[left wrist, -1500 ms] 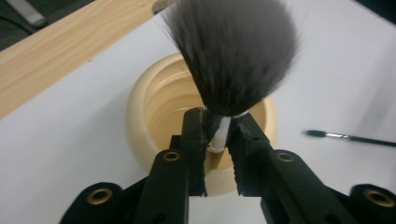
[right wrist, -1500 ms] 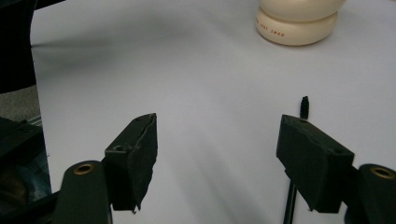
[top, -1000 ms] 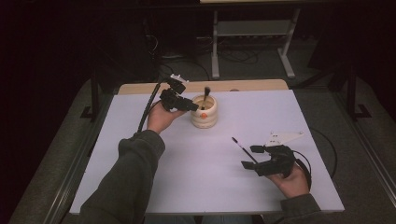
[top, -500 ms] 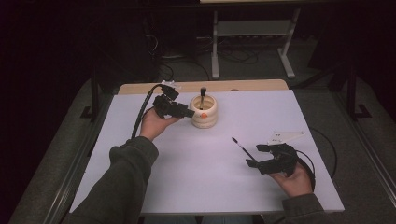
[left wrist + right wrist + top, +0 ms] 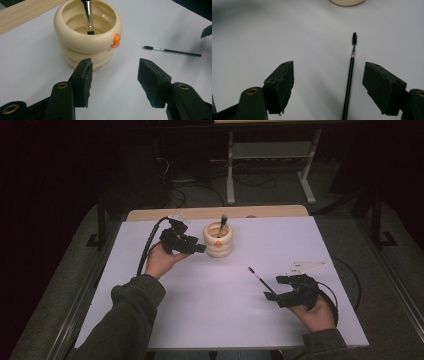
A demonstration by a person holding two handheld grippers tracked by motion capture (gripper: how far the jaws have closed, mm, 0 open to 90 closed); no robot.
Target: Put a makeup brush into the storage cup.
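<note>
Matte white tabletop (image 5: pixel 200 310) bears ribbed cream pot (image 5: pixel 219 240); both tools, left (image 5: pixel 113 81) just widening, gape empty.

left tool (image 5: pixel 197 248): jaws just opening, empty | right tool (image 5: pixel 272 296): jaws apart

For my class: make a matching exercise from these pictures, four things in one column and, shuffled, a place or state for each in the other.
1. cream pot
2. brush with metal ferrule
3. thin black brush
4. left gripper

a. lies flat on the white table, between open jaws
b. stands inside the pot
c. bears a small orange knob
d. open, nothing between its jaws, just in front of the pot

Pairs: 1-c, 2-b, 3-a, 4-d
</note>
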